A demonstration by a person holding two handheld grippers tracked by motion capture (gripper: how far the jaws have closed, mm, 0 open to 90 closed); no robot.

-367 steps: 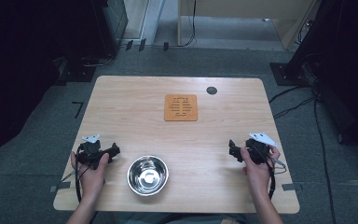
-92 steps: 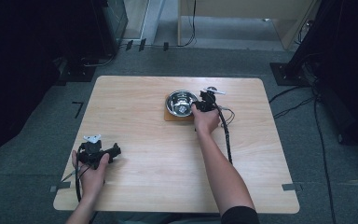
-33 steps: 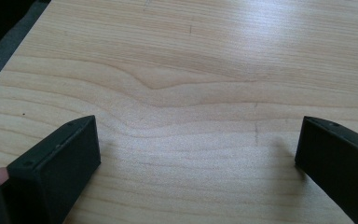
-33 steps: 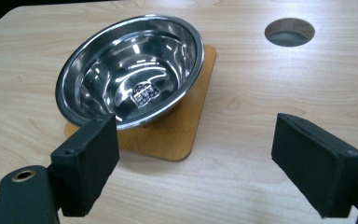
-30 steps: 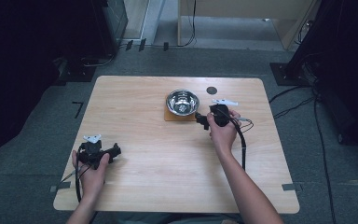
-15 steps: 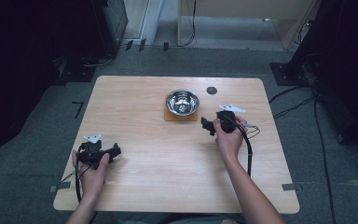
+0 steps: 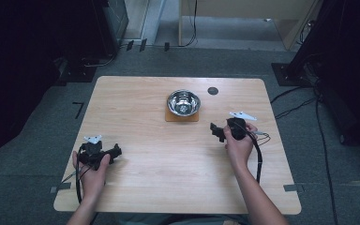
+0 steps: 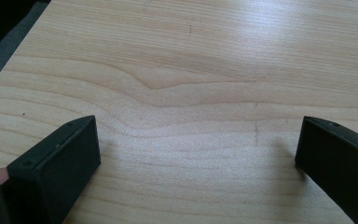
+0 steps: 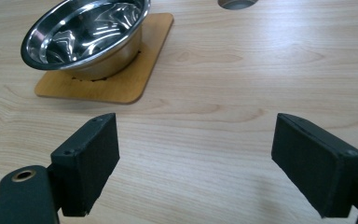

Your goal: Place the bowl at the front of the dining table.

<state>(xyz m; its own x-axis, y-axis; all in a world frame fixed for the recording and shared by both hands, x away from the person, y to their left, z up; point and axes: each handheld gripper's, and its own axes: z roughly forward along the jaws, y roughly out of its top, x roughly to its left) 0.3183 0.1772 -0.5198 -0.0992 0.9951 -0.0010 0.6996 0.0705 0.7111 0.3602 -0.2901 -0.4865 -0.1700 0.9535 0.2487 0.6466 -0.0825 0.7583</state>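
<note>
A shiny steel bowl (image 7: 183,102) stands upright on a square wooden trivet (image 7: 182,116) at the table's far middle; the right gripper view has the bowl (image 9: 84,32) and trivet (image 9: 121,79) at upper left. My right gripper (image 7: 215,131) sits right of and nearer than the trivet, jaws wide apart over bare wood (image 9: 196,158), nothing between them. My left gripper (image 7: 116,151) rests near the front left of the table, open, with only tabletop between its jaws (image 8: 196,158).
A dark round hole (image 7: 213,90) lies in the tabletop behind and right of the bowl. The light wooden table (image 7: 178,178) stands on grey carpet, with dark equipment and cables (image 7: 300,98) around the back and right side.
My right gripper has drawn back from the bowl toward the right front of the table, empty. The bowl stays on the trivet. The left hand has not moved.
</note>
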